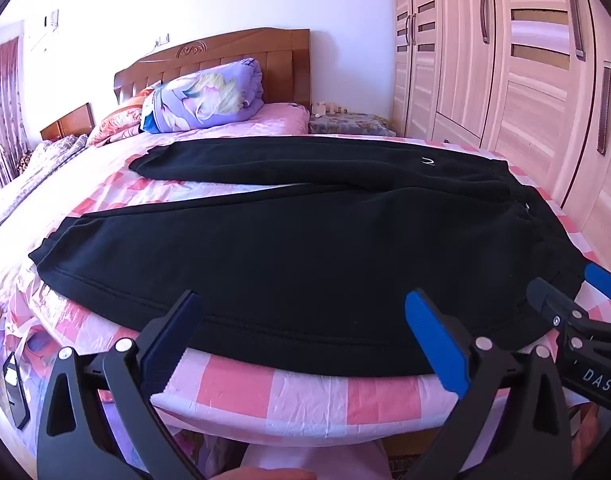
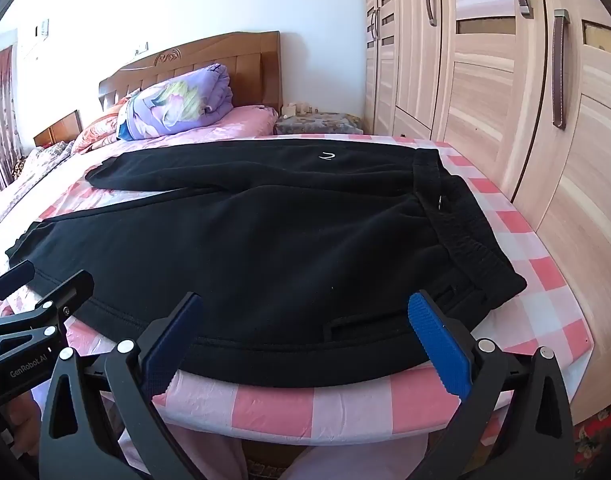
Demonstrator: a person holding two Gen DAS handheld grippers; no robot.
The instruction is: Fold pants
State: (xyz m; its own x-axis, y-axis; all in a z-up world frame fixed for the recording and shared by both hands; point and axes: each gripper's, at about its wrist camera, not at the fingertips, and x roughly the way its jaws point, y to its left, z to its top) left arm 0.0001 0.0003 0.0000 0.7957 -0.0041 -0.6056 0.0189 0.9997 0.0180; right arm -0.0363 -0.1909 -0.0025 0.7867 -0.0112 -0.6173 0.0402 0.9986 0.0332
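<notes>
Black sweatpants [image 1: 289, 248] lie flat across the foot of a bed with a pink checked sheet [image 1: 265, 396]. The waistband is at the right, both legs run left, the far leg angled away. My left gripper [image 1: 305, 336] is open and empty, hovering at the near edge of the near leg. My right gripper [image 2: 305, 336] is open and empty at the near edge close to the waistband [image 2: 461, 236]. Each gripper shows in the other's view: the right one [image 1: 577, 300] at the far right, the left one [image 2: 41, 280] at the far left.
A folded purple quilt [image 1: 201, 96] and pillows lie at the wooden headboard [image 1: 225, 52]. A tall wardrobe [image 1: 505, 60] stands close along the bed's right side. A small covered nightstand [image 1: 345, 122] sits in the corner. My knees show below the bed edge.
</notes>
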